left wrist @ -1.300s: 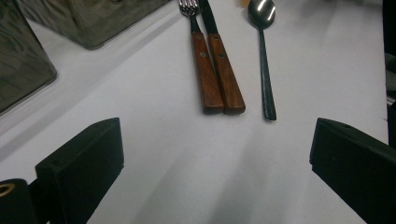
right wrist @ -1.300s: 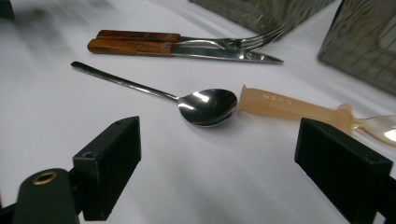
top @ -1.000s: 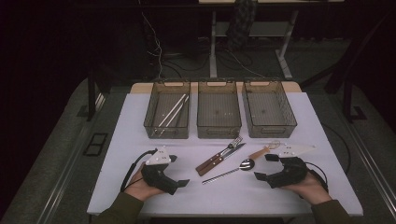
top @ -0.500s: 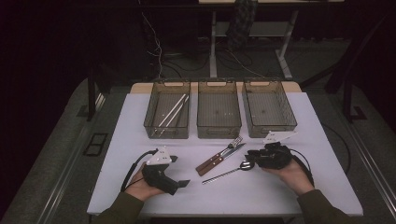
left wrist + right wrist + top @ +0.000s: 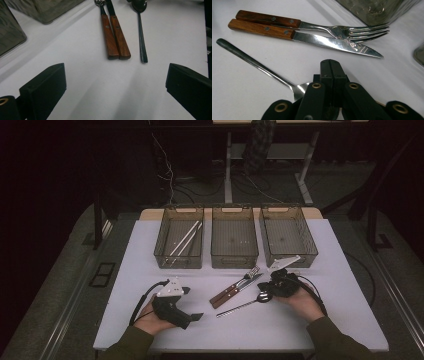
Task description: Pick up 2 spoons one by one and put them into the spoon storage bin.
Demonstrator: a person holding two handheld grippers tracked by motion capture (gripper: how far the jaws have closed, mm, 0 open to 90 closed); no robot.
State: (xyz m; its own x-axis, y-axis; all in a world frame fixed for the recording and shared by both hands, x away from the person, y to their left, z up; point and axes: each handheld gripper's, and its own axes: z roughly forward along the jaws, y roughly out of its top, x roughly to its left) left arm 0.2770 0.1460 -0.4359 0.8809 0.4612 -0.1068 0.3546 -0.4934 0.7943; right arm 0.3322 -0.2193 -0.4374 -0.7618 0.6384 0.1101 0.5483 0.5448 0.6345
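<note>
Right hand-held gripper (image 5: 331,65), jaws just closed together, sits over the spoon (image 5: 257,65) bowl.

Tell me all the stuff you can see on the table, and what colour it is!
table: 1, white, under everything
bins: 3, clear smoky plastic, in a row at the far side
chopsticks: 2, pale silver, in the left bin
fork: 1, silver with brown wooden handle, mid-table, beside the knife
knife: 1, silver with brown wooden handle, beside the fork
spoon: 1, silver with dark handle, nearest the person, bowl end under the right gripper
cables: several, dark, on the floor behind the table
left hand-held gripper: 1, black, near left, jaws wide open over bare table
right hand-held gripper: 1, black, jaws shut together, at the spoon's bowl
sleeves: 2, olive green, bottom edge
</note>
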